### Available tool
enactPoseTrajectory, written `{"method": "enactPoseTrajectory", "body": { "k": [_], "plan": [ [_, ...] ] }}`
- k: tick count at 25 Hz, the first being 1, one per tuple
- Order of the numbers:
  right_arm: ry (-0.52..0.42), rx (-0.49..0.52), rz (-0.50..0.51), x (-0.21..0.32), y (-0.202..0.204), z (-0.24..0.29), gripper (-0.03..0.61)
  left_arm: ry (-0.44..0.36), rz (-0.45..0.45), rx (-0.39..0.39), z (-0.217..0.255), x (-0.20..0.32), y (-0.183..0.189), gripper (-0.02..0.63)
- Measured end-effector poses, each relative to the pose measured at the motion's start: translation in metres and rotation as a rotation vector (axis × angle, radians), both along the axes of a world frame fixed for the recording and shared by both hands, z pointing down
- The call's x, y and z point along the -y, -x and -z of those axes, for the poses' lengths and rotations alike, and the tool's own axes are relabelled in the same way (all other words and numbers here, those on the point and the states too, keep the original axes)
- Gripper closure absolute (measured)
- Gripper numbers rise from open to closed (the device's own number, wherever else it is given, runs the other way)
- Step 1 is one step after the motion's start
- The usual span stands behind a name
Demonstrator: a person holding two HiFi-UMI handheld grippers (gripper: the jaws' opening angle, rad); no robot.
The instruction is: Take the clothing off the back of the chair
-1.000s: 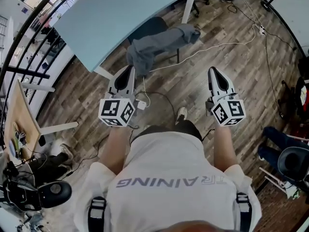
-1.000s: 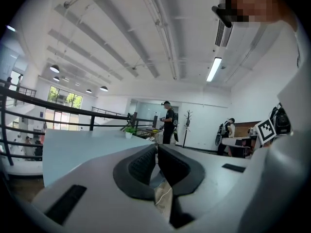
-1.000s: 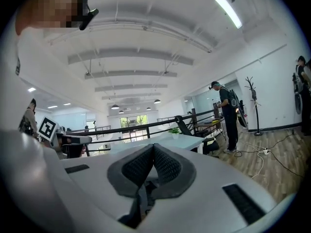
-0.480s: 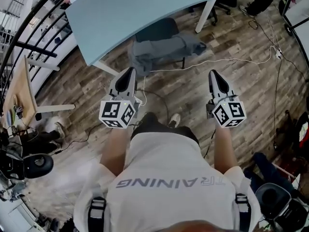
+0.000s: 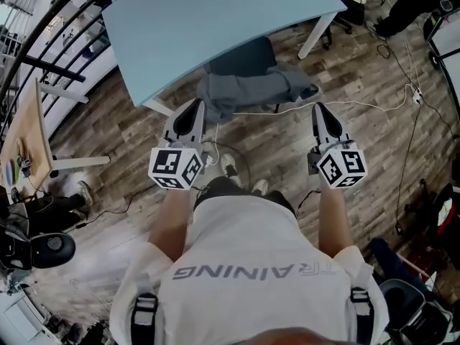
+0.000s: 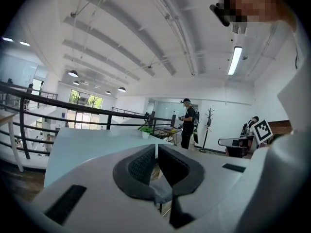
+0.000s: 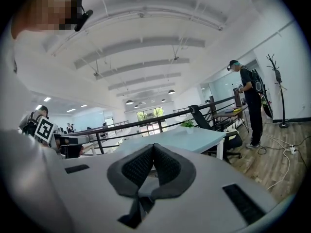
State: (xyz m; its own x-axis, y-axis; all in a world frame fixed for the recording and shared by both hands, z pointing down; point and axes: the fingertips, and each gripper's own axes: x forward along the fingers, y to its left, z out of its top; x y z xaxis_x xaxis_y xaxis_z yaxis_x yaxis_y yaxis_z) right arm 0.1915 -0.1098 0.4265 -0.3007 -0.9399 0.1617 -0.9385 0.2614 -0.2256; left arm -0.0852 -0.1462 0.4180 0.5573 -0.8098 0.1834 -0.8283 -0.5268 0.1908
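The grey clothing is draped across the back of a dark chair, which is tucked under the near edge of the pale blue tabletop. One end of the clothing hangs down on the left, and the other trails off to the right, close to the white table leg. Both grippers are held out in front of the person, roughly level, short of the chair and not touching the clothing. The left gripper points at the hanging left end of the clothing and is just beside it in the head view. The right gripper is off to the right of the chair, above bare wooden floor, where a white cable runs past its tip. In the left gripper view the left gripper has its dark pads pressed together with nothing between them. The right gripper view shows the same for the right gripper: its pads meet and it holds nothing. Beyond the jaws in both gripper views are the tabletop with a small potted plant on its far part, a black railing, and a person in dark clothes standing further off.
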Motion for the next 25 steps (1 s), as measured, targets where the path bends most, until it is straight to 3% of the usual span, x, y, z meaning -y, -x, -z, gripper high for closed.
{"method": "enactPoseTrajectory", "body": {
  "k": [8,13,17,20,22,25],
  "plan": [
    [0.004,-0.054,0.003,0.066,0.030,0.007,0.558,0.043,-0.025,-0.024,-0.024,0.059,0.022,0.569],
    [0.055,-0.089,0.008,0.092,0.011,-0.012,0.558,0.097,0.007,-0.022,-0.043,0.074,0.022,0.568],
    [0.122,-0.115,0.064,0.116,-0.020,-0.040,0.553,0.159,0.033,0.009,-0.061,0.087,0.001,0.568],
    [0.197,-0.194,0.153,0.132,-0.033,-0.072,0.453,0.234,0.046,0.016,-0.085,0.093,-0.017,0.554],
    [0.260,-0.250,0.217,0.139,-0.037,-0.100,0.396,0.314,0.043,0.006,-0.108,0.097,-0.027,0.410],
    [0.359,-0.317,0.312,0.143,-0.042,-0.142,0.280,0.407,0.059,0.018,-0.143,0.102,-0.037,0.329]
  ]
}}
